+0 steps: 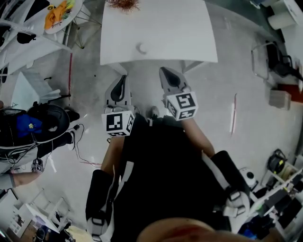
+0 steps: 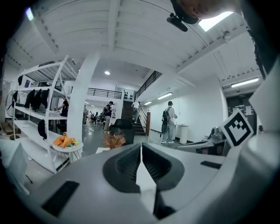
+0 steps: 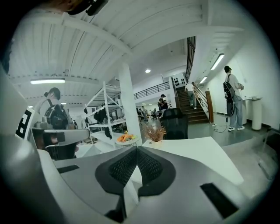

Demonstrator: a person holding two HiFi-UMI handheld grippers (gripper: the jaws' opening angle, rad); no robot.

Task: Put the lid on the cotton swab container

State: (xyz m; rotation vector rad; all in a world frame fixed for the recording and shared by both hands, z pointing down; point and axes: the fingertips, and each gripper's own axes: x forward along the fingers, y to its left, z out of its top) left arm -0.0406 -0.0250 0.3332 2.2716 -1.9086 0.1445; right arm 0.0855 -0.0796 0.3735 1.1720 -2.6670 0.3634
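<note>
Presently listed, head view as the dial:

- white table [image 1: 180, 28]: at 12 o'clock, with a dried plant [image 1: 124, 4] at its far edge.
- small round item [image 1: 141, 47]: pale, on the table near its front edge. Likely the cotton swab container or its lid; too small to tell which, and no second piece can be made out.
- left gripper [image 2: 141, 148]: at 6 o'clock of that item, short of the table. Jaws pressed together, nothing between them.
- right gripper [image 3: 136, 151]: at 5 o'clock of the item, beside the left one. Jaws likewise closed and empty.

Hazards, as judged:
- Closed jaws arriving at so light an item would shove it, perhaps off the front edge.
- Lid and container could be mistaken for each other.
- A lid seated tilted would not close.
</note>
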